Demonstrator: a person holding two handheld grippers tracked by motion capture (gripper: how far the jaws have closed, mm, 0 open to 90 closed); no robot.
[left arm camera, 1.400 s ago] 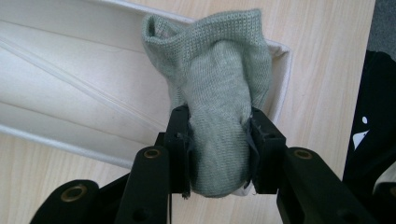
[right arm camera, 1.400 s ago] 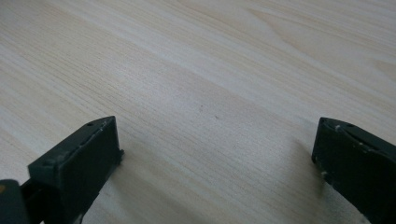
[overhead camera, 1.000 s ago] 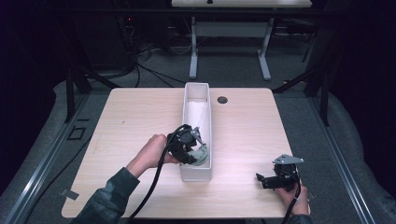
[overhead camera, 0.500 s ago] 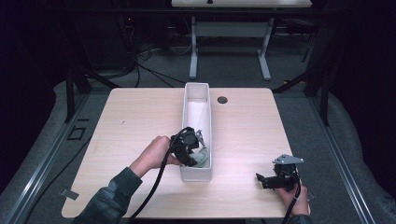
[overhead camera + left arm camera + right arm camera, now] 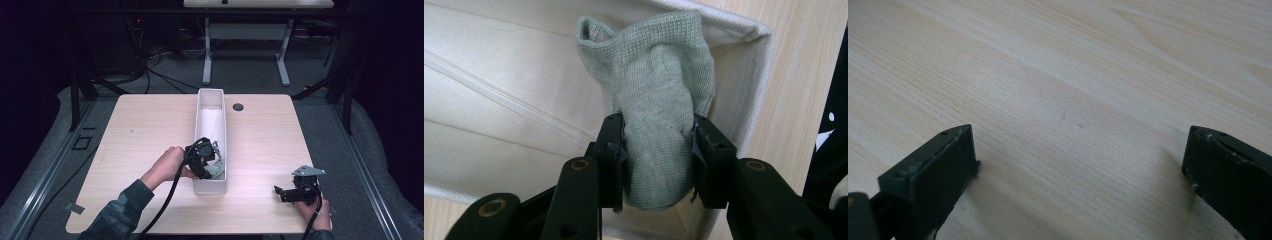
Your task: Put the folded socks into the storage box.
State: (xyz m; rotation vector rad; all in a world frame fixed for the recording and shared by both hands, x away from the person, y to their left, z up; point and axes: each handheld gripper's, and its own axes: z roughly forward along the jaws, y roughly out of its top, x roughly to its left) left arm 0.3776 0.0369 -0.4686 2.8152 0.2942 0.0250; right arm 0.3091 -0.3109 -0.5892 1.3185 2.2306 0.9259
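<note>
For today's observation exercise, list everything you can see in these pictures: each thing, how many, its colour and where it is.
sock: one, pale green, between the left gripper's jaws, in the bin's near end
fabric bin: one, white, long, mid-table
table: one, light wood
grommet: one, dark, right of the bin's far end
left gripper: black, jaws just opening, pads still on the sock
right gripper: black, open, low over bare table at near right

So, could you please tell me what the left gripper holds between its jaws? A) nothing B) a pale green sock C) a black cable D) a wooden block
B: the left gripper has both jaws pressed against a pale green sock over the white bin.
</note>
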